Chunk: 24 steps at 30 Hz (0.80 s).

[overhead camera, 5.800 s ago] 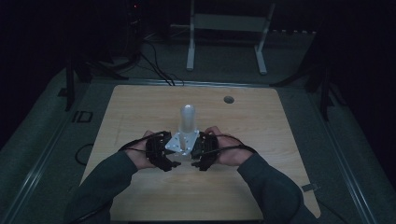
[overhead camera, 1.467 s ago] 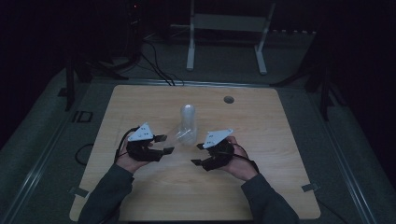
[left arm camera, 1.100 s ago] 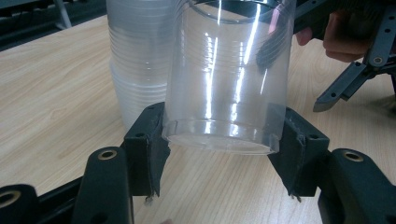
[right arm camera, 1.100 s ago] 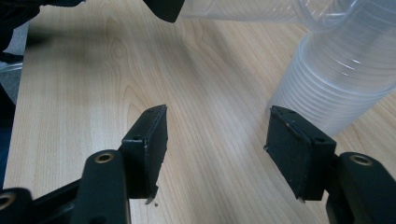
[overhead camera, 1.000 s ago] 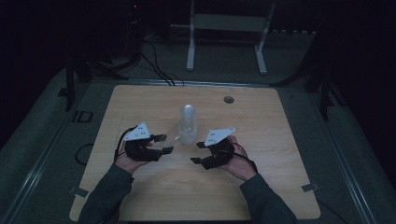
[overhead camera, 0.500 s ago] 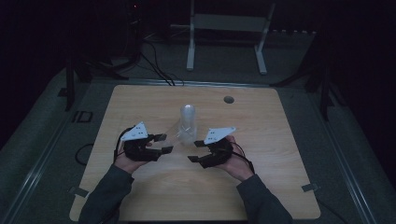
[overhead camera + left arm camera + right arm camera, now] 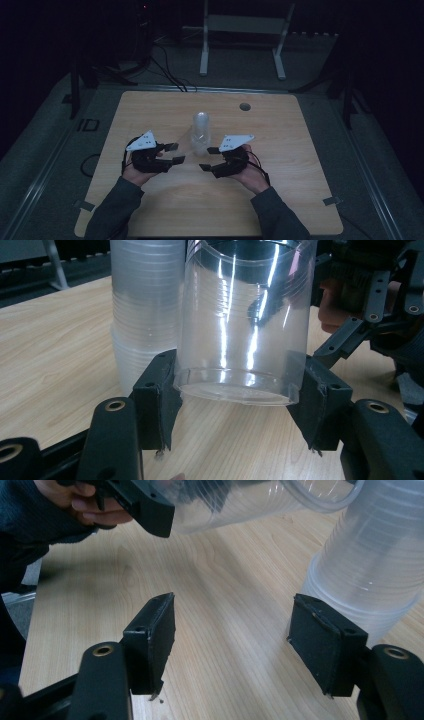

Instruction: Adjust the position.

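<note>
On the wooden worktop (image 7: 150, 110) a stack of clear plastic cups (image 7: 201, 131) stands upside down near the middle. From the high view the left tongs (image 7: 173, 153) sit at about 8 o'clock of the stack and the right tongs (image 7: 207, 158) at about 5 o'clock, each held in a hand with a grey three-cornered plate on top; in this dim view what lies between the left jaws is only a faint shimmer.

The left gripper view makes it plain: the left tongs (image 7: 235, 390) are clamped on a single clear cup (image 7: 245, 325), the pads pressing its sides near the closed end, which hangs clear of the wood. The stack (image 7: 145, 310) stands just behind it at 11 o'clock, and the other hand's tongs show at 2 o'clock.

The right gripper view shows the right tongs (image 7: 232, 630) standing apart, their jaws having just been opening, with only bare wood between them. The stack (image 7: 370, 565) is at 2 o'clock, just beyond the right-hand pad, and the held cup (image 7: 250, 500) lies tilted across 12 o'clock.
</note>
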Each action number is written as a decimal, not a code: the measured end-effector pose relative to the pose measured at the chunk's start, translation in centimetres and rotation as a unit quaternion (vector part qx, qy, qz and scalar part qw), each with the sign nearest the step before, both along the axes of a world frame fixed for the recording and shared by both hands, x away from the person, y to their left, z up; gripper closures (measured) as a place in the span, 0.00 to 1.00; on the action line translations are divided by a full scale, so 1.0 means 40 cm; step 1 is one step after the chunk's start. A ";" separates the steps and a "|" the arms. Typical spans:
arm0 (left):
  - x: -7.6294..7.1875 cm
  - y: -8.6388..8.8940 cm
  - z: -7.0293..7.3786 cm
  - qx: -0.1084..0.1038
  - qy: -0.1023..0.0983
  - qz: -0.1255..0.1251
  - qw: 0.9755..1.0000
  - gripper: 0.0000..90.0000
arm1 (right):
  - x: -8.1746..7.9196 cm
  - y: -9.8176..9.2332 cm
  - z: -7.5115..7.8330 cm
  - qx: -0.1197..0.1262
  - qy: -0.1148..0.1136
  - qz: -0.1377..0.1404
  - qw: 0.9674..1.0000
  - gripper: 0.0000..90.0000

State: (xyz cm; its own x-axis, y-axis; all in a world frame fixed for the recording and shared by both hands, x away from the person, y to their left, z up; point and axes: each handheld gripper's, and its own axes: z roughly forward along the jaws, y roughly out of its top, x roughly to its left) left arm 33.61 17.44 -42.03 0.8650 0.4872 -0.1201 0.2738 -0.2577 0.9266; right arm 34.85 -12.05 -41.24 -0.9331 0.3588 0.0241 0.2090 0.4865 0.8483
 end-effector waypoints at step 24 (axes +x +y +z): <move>-0.003 0.016 0.004 -0.044 -0.002 -0.002 0.999 0.46 | 0.008 0.000 0.025 0.059 0.006 -0.006 0.998 0.32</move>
